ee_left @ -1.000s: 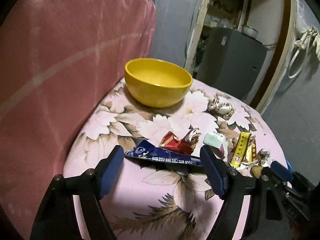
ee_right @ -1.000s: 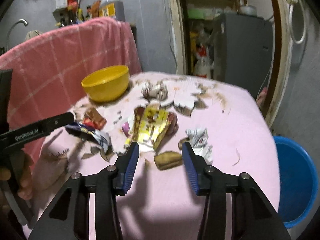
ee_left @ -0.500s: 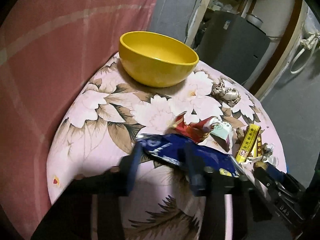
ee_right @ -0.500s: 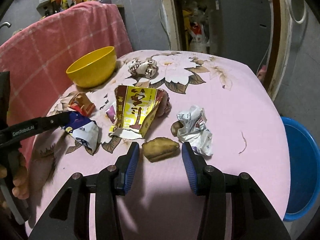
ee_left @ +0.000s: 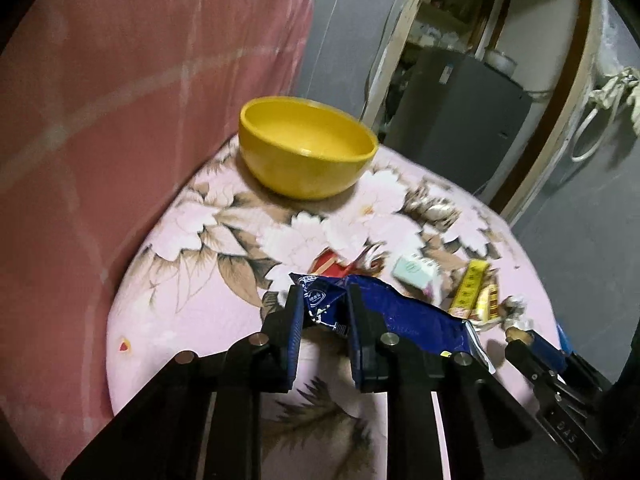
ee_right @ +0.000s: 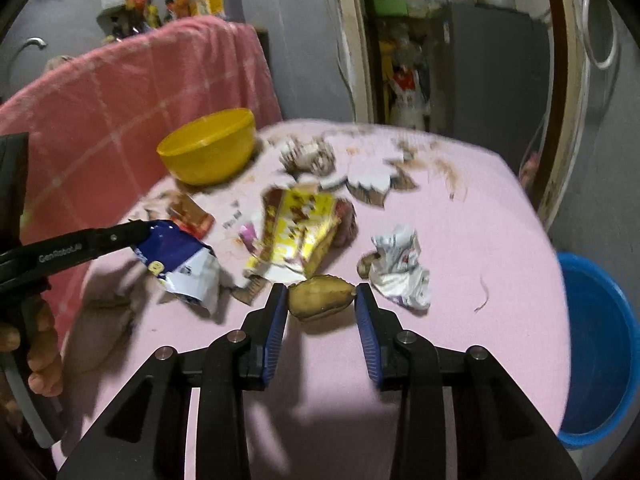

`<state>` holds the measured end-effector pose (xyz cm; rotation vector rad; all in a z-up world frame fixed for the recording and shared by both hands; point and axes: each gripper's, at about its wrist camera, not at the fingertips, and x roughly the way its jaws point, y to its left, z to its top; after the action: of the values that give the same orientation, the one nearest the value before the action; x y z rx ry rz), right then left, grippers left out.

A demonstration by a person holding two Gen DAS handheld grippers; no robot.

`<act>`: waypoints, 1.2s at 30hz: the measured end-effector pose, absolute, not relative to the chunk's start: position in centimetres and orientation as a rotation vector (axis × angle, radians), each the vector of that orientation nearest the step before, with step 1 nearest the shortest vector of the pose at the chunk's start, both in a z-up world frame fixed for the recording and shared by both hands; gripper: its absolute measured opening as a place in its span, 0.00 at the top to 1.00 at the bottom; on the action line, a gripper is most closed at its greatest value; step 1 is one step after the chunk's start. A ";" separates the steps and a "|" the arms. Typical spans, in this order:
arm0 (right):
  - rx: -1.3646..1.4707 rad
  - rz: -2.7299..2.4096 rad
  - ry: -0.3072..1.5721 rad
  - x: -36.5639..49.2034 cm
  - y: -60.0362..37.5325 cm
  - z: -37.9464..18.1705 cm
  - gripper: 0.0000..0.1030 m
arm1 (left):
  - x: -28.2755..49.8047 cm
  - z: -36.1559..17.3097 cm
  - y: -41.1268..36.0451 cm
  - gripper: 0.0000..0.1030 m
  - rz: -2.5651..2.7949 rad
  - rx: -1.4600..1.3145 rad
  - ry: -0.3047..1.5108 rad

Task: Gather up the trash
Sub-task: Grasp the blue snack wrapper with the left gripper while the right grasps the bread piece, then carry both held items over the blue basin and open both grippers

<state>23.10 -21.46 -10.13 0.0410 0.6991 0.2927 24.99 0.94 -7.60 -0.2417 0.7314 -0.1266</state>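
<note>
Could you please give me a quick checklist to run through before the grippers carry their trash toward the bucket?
1. Left gripper pinching the blue wrapper: ok, its jaws have just been closing and now pinch it.
2. Wrapper lifted off the tablecloth: ok, it hangs above its shadow.
3. Right gripper gripping the brown scrap: cannot tell; its jaws have been closing, and pad contact is unclear.
4. Blue bucket reachable beside the table: ok.
5. Yellow bowl out of the way: ok.
</note>
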 end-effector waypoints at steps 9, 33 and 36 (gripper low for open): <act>0.045 0.256 0.461 19.4 -23.5 -5.7 0.69 | 22.5 -3.0 -2.9 0.84 -0.196 -0.191 0.562; 0.014 -0.118 0.097 13.3 -37.9 1.8 0.69 | 21.6 2.5 -20.7 0.83 -0.554 -0.199 0.279; 0.019 -0.158 0.107 13.1 -39.7 1.3 0.69 | 21.8 2.3 -23.0 0.83 -0.585 -0.173 0.299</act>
<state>13.08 -39.68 1.34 0.0193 0.1066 -0.1582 21.79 -23.03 2.33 -0.1732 0.2993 -0.5848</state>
